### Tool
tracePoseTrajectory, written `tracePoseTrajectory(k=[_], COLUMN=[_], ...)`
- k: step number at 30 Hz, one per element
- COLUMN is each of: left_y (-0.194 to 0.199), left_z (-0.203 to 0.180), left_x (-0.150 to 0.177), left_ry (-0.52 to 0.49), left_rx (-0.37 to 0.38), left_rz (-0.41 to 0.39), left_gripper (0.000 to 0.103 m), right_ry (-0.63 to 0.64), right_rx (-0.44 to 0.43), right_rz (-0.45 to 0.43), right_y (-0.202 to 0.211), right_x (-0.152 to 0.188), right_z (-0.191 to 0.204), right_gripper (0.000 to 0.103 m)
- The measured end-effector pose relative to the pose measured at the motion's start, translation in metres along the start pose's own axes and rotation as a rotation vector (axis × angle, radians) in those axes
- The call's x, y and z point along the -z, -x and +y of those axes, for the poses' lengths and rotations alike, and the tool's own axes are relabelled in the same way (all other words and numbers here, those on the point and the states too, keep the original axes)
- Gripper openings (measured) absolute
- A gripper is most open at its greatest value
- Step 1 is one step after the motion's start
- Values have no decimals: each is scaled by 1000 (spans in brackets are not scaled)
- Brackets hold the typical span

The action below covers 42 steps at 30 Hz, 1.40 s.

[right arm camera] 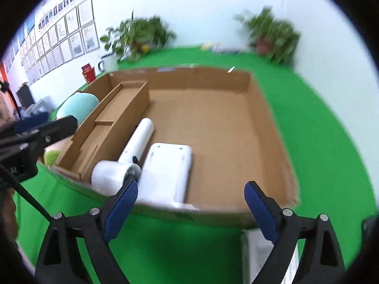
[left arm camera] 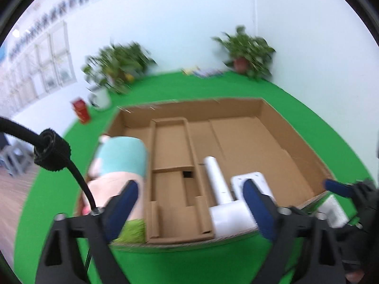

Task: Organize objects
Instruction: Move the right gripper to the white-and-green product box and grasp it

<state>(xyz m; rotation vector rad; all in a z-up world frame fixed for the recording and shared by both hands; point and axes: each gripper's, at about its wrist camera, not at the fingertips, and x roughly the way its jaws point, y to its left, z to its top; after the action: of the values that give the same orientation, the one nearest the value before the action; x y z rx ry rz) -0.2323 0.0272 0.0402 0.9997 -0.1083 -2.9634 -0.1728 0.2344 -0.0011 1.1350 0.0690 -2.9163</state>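
Brown is being shown by the cardboard box (right arm camera: 265, 127), white by the handheld device (right arm camera: 142, 158), green by the table cover (right arm camera: 319, 142), teal and pink by the plush toy (left arm camera: 118, 165).

No legible text; wall sheets (right arm camera: 71, 37) seemingly blurred

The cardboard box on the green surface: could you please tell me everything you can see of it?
The cardboard box is a wide, shallow, open-topped tray of brown corrugated board lying flat on the green surface. Along its left side sits a long, narrow cardboard insert with a cross divider. Inside, near the front wall, lie a white cylindrical handheld device and, beside it, a flat white rounded unit. A teal and pink plush toy fills the far-left strip. Most of the floor is bare.
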Motion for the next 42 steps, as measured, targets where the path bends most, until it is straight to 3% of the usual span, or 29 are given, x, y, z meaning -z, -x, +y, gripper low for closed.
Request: tracePoseTrajectory(k=[2, 9, 20, 26, 29, 31, 35, 39, 41, 42], left_y=[13, 38, 42, 46, 42, 35, 26, 24, 24, 24], left_z=[-5, -19, -9, -15, -12, -10, -17, -22, -23, -22], left_x=[15, 53, 78, 89, 94, 97, 106, 108, 107, 107], left_ry=[-22, -37, -26, -46, -36, -19, -27, 25, 46, 52], left_rx=[-11, -37, -48, -38, 33, 92, 172, 351, 387, 399], left_rz=[-51, -52, -13, 7, 48, 80, 116, 148, 149, 150], left_gripper=[98, 101, 101, 101, 101, 101, 101, 101, 101, 100], right_ry=[-2, -13, 37, 66, 16, -44, -67, -87, -108, -105], right_rx=[23, 27, 3, -23, 19, 2, -29, -39, -56, -65], right_rz=[-46, -166, -199, -190, -120, -33, 41, 126, 148, 152], right_y=[12, 47, 73, 82, 77, 70, 61, 42, 37, 36], right_x=[11, 29, 43, 51, 62, 71, 90, 100, 103, 103], right_z=[-1, -3, 13, -8, -43, -67, -85, -89, -89, -86], right_gripper=[92, 92, 92, 92, 93, 93, 93, 93, 90, 80])
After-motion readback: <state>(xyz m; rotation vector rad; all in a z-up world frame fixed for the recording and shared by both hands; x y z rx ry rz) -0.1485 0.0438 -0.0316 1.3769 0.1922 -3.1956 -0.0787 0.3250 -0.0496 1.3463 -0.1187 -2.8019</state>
